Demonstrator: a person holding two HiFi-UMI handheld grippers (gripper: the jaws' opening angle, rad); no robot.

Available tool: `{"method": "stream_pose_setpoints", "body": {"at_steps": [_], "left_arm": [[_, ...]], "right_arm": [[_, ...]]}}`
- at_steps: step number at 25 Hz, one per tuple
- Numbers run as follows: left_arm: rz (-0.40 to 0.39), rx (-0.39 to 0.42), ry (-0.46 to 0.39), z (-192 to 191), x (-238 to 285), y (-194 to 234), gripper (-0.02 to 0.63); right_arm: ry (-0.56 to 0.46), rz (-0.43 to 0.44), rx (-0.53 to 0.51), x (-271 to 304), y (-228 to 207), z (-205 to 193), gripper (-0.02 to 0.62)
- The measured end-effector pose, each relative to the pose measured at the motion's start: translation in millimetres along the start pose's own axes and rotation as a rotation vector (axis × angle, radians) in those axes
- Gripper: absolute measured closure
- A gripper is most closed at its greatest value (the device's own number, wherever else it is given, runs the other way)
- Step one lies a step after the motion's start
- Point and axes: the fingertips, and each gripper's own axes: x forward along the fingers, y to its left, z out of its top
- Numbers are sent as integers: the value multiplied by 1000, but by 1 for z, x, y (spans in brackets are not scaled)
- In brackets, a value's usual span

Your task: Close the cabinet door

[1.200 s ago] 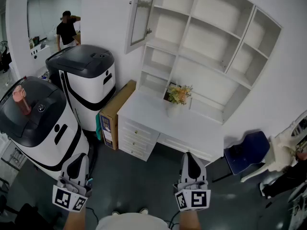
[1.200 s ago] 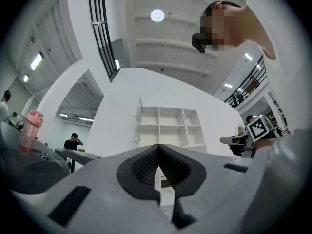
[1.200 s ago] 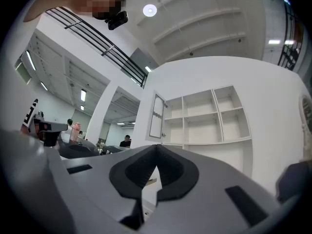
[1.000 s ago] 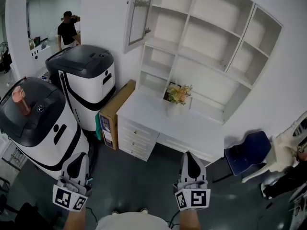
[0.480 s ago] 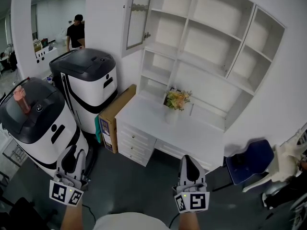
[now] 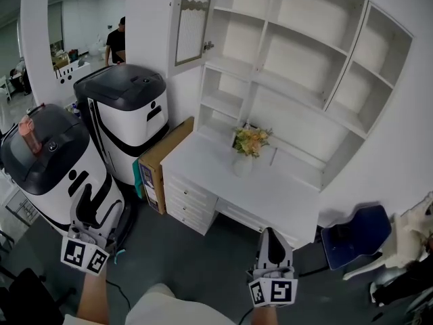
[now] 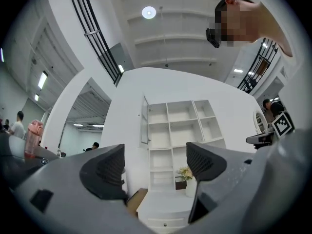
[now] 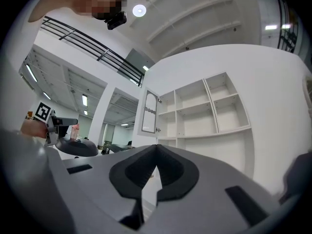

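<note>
Cabinet door [image 6: 191,20] stands open — left hand-held gripper [image 6: 96,196] has just spread its jaws, empty; right hand-held gripper [image 6: 271,235] clenched, empty.

Floor [image 6: 203,263] open before desk [image 6: 277,191], machines [image 6: 128,131] left, cabinet door [image 6: 191,22] jutting

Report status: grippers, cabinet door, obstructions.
Left gripper just opened, empty; right gripper shut, empty. Cabinet door open, untouched. Desk with flower vase stands below it.
</note>
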Motion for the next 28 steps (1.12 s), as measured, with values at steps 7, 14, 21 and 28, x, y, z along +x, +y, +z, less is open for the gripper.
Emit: {"method": "stream_pose_setpoints", "body": {"at_steps": [7,14,21,28], "left_arm": [[-30,-8,35,-34,60,10,222],[-118,-86,24,-80,178,40,222],[-231,-87,29,-97,302,93,222],[-288,-59,-21,-95,400,112,222]], "right_arm": [[44,3,-6,41,-6,-22,597],[71,-54,-37,135,-22,-34,597],[-7,-109,-36,256,-14,-22,597],[60,-164,-20,302,-32,-47,597]]}}
